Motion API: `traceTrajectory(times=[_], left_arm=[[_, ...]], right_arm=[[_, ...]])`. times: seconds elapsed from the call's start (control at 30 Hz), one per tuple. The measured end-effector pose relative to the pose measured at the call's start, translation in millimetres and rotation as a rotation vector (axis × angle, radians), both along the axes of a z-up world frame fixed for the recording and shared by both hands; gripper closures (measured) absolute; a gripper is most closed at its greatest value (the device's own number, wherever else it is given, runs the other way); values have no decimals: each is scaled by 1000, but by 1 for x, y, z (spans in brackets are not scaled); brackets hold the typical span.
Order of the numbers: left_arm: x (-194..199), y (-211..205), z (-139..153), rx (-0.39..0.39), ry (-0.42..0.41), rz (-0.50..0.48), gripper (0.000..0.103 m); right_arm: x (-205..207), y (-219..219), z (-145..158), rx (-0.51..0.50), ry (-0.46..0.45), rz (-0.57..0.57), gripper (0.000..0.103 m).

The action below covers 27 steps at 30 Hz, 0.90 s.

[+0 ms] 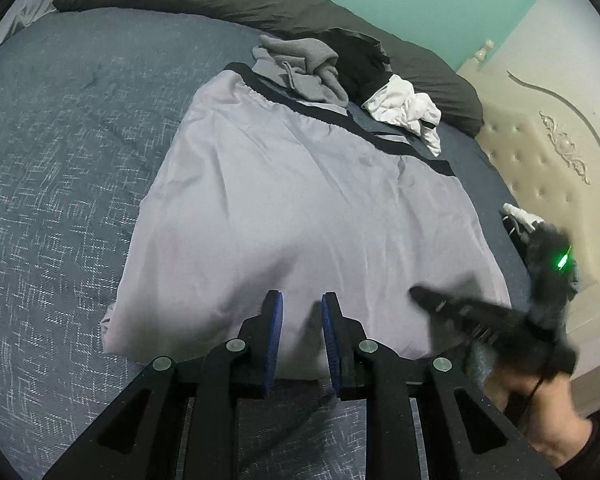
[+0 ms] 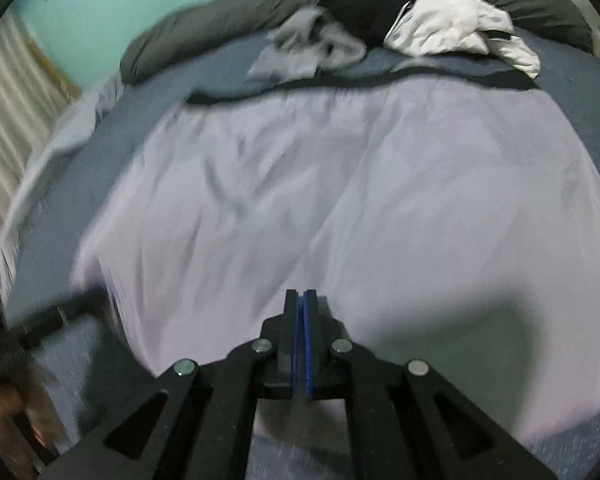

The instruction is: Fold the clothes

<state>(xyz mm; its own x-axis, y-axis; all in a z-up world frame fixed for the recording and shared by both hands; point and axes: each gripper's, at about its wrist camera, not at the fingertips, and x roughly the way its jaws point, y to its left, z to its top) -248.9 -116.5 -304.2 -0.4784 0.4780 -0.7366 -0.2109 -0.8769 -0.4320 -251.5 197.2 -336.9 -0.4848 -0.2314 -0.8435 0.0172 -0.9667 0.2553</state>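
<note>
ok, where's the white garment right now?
The white garment lies crumpled at the far side of the bed, right of the grey hoodie and against the black garment, just beyond the lavender shorts' waistband.

Clothes heap (image 1: 340, 76) beyond open bedspread (image 1: 60, 160)

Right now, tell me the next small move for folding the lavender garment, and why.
Probably lower the left claw onto the lavender garment's near hem and pinch it: its pads are slightly apart over that edge, holding nothing, and the garment lies flat, unfolded.
</note>
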Motion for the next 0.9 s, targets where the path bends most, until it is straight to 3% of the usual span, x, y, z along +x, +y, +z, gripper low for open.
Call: traceTrajectory(times=[0.1,0.27,0.37,0.5,0.6,0.9], left_arm=[[1,1,1,1,3,-9,81],[0,0,1,7,3,-10,79],[-1,0,2,14,4,-12,78],[0,-1,4,16,9,-17,78],[0,-6,6,26,11,-8,78],[1,-7,7,31,13,-10,78]], right_arm=[[5,2,-11,-17,-6,-19,102],[22,7,10,-18,40,-46,102],[26,1,-3,36,12,-13,102],[15,5,-6,17,9,-37,102],[3,6,6,32,35,-39,102],[-79,16,6,94,-67,-71,102]])
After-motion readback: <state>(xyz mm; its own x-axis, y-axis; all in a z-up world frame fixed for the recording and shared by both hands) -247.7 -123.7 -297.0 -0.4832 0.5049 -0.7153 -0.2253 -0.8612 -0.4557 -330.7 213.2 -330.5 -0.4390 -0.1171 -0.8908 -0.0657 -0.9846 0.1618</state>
